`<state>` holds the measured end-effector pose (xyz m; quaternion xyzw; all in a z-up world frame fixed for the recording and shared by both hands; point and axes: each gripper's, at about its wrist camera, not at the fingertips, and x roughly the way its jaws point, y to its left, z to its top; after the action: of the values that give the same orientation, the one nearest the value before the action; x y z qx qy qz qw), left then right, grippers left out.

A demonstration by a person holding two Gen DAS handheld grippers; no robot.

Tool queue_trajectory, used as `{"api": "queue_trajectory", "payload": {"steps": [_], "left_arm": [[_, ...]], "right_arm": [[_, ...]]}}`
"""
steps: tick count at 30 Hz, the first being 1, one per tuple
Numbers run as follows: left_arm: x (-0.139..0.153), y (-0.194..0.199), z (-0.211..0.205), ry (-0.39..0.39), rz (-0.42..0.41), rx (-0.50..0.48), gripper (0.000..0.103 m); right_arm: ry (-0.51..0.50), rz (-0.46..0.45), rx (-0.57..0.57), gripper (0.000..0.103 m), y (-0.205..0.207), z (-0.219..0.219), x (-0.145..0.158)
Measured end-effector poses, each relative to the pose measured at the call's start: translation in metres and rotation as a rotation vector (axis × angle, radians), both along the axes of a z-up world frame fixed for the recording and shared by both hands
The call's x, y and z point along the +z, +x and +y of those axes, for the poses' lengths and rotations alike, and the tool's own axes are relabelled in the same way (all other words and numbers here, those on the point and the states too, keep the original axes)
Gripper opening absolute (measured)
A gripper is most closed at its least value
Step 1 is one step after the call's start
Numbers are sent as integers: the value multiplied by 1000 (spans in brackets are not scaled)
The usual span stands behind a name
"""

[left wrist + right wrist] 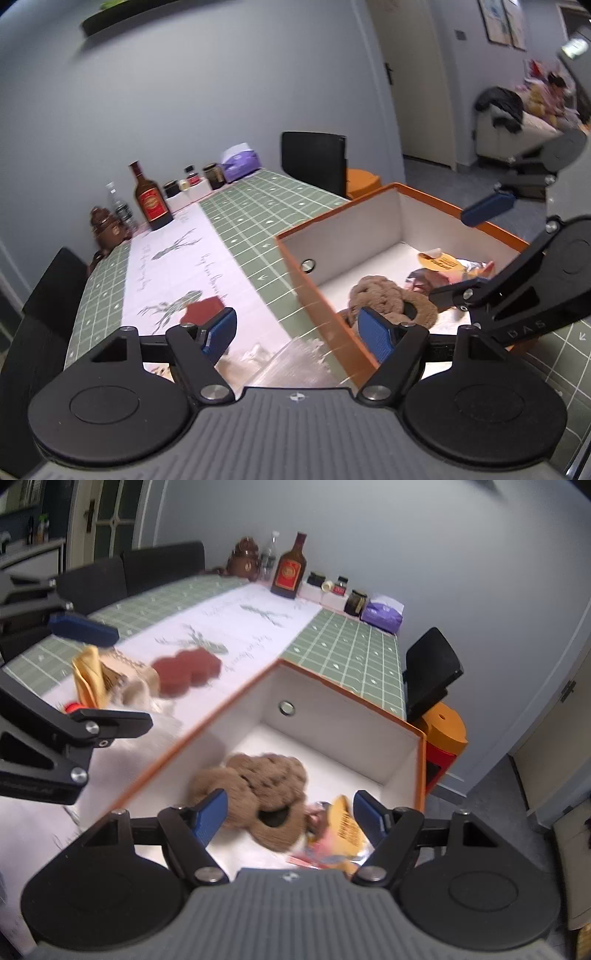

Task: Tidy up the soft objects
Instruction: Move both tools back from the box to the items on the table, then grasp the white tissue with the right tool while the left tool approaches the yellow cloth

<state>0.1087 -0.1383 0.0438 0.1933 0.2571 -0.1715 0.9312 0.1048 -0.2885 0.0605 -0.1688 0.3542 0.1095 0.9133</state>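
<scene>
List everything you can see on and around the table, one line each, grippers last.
box: one, orange outside, white inside, on the near table end
brown plush: one, brown, inside the box
snack packet: one, yellow and pink, inside the box beside the plush
red soft piece: one, dark red, on the white runner outside the box
pile of soft items: yellow and beige, on the runner left of the box; count unclear
liquor bottle: one, amber with red label, far table end
clear bottle: one, beside it
brown pot: one, far end
small jars: several, dark, along the wall
tissue pack: one, purple, far corner
chairs: black, around the table
left gripper: open, empty
right gripper: open, empty, above the box
</scene>
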Motion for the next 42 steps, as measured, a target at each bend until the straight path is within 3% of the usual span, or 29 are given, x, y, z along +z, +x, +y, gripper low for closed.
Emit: {"api": "queue_trajectory", "payload": {"steps": [3,9,11,16,20,25,37,42], "left_arm": [[2,-9,21,-49,-10,53,80],[4,-28,64,-148,-66,153,80],[1,-35,77,-184,-97,193,80],[-9,-51,104,-212,-172,316,79],[-18,-61,129,-283,-183,399,78],[-35,-71,156,-285,-186,500,78],[-76,-67,188,-286,-24,488,78],[-81,-55,183,-252,-13,437,76]], "right_arm": [[42,-47,-3,74,-13,19,2],[113,-150,16,75,-39,59,-1],[154,-170,24,80,-46,70,-4],[203,-193,18,82,-60,97,-17],[228,-239,-17,84,-69,113,-29],[262,-274,-35,85,-79,131,-45],[183,-226,14,83,-70,166,-86],[68,-233,11,79,-52,174,-92]]}}
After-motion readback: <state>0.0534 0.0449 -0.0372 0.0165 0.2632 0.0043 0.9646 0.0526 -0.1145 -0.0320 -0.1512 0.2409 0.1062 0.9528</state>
